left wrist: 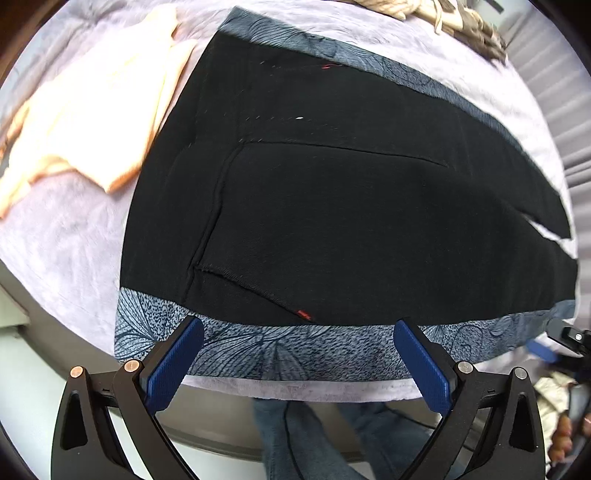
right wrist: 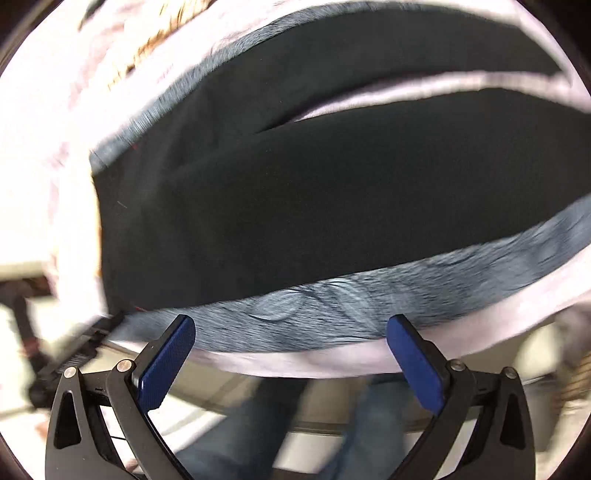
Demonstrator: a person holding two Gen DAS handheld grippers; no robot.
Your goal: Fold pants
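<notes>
L tongs (left wrist: pixel 298 326) spread wide, nothing between the blue pads (left wrist: pixel 173 363), tips just over the near edge of the patterned cloth (left wrist: pixel 236 347). R tongs (right wrist: pixel 291 324) same: spread wide, holding nothing, tips over that blue-grey cloth (right wrist: pixel 332 306) near its front edge.

Pants (left wrist: pixel 332 206) lie flat on the cloth, black, waist end toward the left w/ a pocket seam and a small red tag (left wrist: pixel 303 314) by the near hem. Two legs run off right; a sliver of pale cover shows between them. In the R view the pants (right wrist: pixel 295 206) are smeared by motion blur, seams unreadable, leg ends cut off at the frame edge.

Beyond: lilac bed cover (left wrist: pixel 66 236), a peach garment (left wrist: pixel 88 122) left of the pants, partly blurred. Tan knitted thing (left wrist: pixel 436 14) at the far edge, mostly cut off. Below the bed edge, jeans legs (left wrist: pixel 317 435) of the person, half hidden by the tongs. R tongs' body (left wrist: pixel 569 338) peeks in at far right of the L view.
</notes>
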